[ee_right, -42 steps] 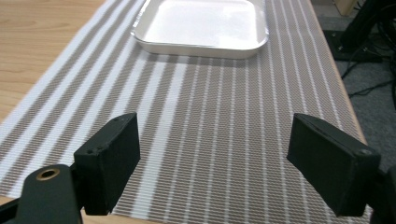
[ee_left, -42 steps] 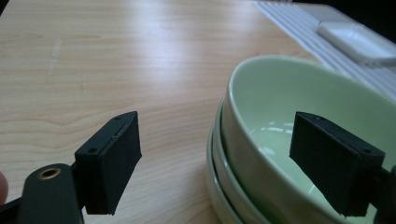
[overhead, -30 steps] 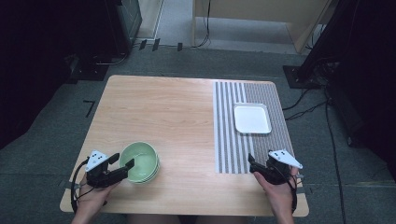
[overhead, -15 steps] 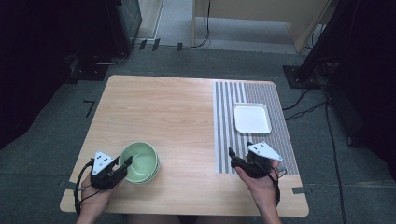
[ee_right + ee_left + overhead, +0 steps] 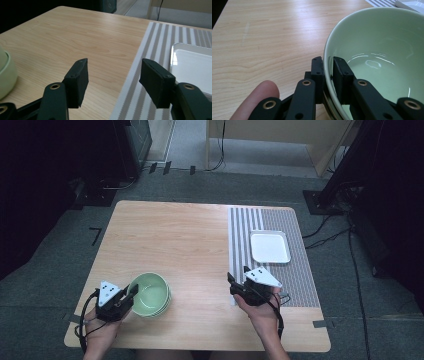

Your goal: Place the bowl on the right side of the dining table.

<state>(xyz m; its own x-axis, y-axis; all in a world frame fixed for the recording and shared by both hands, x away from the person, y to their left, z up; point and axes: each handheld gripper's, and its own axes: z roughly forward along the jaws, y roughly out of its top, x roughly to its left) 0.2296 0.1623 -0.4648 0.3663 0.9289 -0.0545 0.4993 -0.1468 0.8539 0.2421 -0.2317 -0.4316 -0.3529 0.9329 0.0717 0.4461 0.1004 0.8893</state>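
A pale green bowl stands near the table's front left. My left gripper is shut on its near rim, one jaw inside and one outside; its jaws have just been closing onto that rim. A second rim seems to show under the bowl. My right gripper hovers over the striped mat's left edge, open; its jaws have just been closing, with nothing between them. The bowl's side sits at the far left of the right gripper view.
A white square plate lies on the grey striped mat at the table's right. Bare wood spans the middle and back. Cables and dark stands ring the table on the floor.
The right gripper has moved left from the mat's front right to its left edge, and its jaws have narrowed. The left gripper's jaws have closed onto the bowl's rim.
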